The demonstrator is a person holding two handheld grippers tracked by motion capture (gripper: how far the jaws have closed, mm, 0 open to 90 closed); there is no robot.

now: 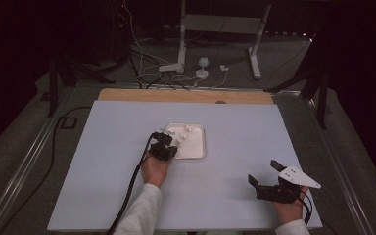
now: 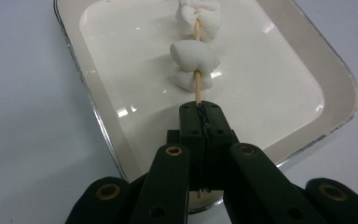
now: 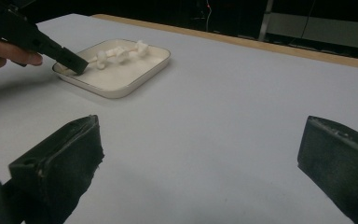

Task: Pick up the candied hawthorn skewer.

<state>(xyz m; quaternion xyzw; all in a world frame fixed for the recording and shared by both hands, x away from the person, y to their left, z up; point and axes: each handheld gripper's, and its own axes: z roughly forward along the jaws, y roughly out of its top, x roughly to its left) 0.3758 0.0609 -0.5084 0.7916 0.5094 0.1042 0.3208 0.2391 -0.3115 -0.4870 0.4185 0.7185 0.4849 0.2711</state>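
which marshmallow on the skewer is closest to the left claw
The lowest marshmallow on the skewer, just above the shut left claw. The other marshmallow sits farther up, toward the tray's far end.

The left tool [image 2: 204, 122] is seen with its two black jaws pressed together on the near end of a thin wooden skewer [image 2: 197, 83]. The skewer runs away from the jaws over a shallow white tray [image 2: 303, 79] with rounded corners and a shiny rim. Two white marshmallows are threaded on the skewer: the nearer marshmallow [image 2: 193, 63] sits a little beyond the jaw tips, and the farther marshmallow [image 2: 199, 15] is cut off by the top edge. The tray is set on a pale counter [image 2: 28, 116]. Glossy reflections are seen on the tray floor.
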